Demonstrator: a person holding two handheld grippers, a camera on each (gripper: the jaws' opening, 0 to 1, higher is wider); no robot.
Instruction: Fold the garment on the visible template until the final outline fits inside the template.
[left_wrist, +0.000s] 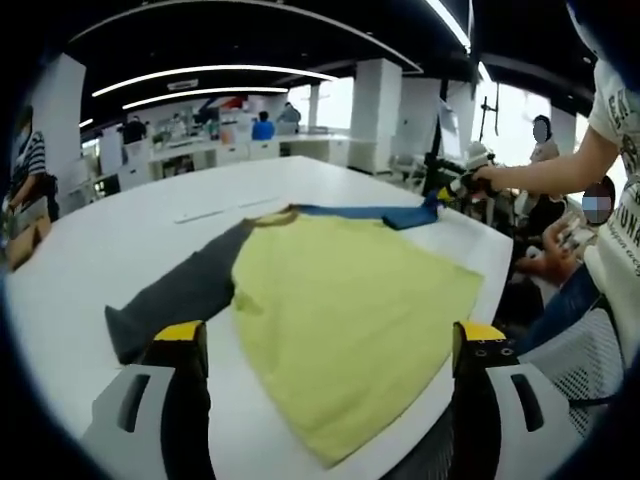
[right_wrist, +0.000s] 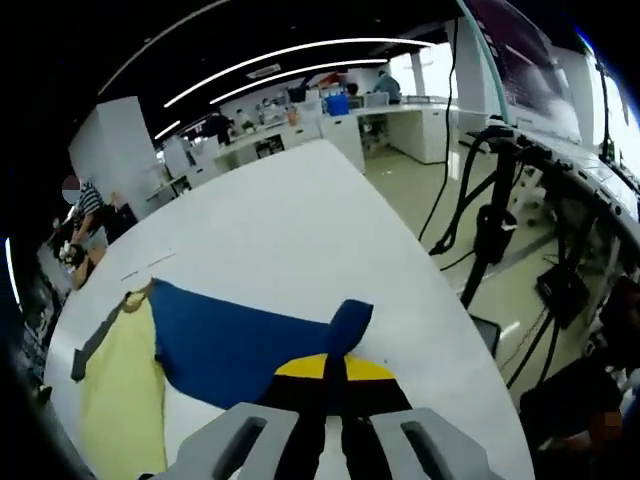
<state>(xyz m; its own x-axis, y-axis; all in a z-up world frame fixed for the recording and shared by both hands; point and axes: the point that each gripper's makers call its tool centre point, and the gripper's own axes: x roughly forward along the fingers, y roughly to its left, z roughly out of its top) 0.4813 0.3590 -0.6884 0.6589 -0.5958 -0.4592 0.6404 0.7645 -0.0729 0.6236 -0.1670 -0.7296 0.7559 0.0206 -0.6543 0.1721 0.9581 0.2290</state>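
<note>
White table (left_wrist: 120, 250), perhaps office desks (right_wrist: 400, 115).

Garment (left_wrist: 345, 300) yellow-green, one sleeve (left_wrist: 185, 295) dark grey, the other (right_wrist: 240, 345) blue (yellow-tipped gripper (right_wrist: 335, 385)); table (left_wrist: 110, 250) white

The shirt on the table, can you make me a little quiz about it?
1. True or false: the right gripper is pinching the blue sleeve.
2. What colour is the shirt's body? A red, B yellow-green, C white.
3. Fill in: the left gripper has its jaws ____.

Key: 1 true; 2 B; 3 open.
</note>
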